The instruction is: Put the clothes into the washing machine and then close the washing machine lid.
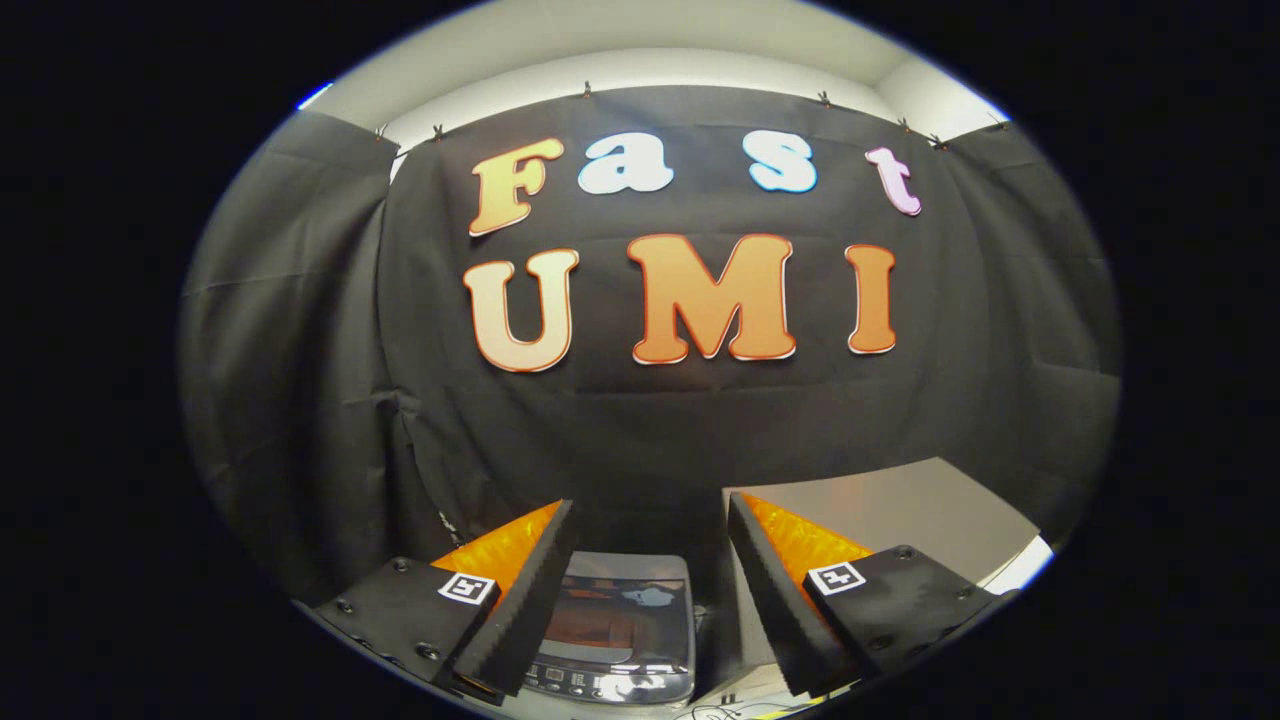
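My gripper (650, 520) is held high and open, with nothing between its two orange, black-padded fingers (530, 580). Below and between the fingers stands a small grey top-loading washing machine (615, 630). Its glossy lid looks closed and reflects the room. A strip of control buttons runs along the machine's near edge. No clothes show from here.
A white box-like surface (900, 510) stands to the right of the washing machine, behind the right finger. Thin cables (720, 712) lie on the white surface just in front of the machine. Black cloth walls close the booth behind and on both sides.
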`<state>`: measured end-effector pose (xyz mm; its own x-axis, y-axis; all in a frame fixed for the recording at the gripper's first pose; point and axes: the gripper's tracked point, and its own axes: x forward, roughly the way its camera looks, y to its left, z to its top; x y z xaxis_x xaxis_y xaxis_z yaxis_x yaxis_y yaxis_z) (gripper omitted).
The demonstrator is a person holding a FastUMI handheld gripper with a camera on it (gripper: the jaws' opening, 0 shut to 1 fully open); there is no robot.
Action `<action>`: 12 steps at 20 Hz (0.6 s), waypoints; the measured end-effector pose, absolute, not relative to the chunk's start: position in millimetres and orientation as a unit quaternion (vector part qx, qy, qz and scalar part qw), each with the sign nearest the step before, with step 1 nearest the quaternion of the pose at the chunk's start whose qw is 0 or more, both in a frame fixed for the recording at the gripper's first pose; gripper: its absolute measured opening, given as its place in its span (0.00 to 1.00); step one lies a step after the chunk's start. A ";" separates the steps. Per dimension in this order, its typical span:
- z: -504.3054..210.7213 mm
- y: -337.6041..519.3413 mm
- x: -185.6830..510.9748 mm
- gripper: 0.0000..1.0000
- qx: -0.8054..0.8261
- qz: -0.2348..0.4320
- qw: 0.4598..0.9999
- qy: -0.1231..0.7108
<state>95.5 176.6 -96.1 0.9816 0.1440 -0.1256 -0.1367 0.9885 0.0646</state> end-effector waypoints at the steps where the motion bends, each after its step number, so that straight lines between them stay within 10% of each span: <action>1: -89.8 165.2 89.4 0.98 0.028 0.068 0.996 0.059; 12: -27.8 39.8 41.2 0.98 0.035 0.038 0.999 0.006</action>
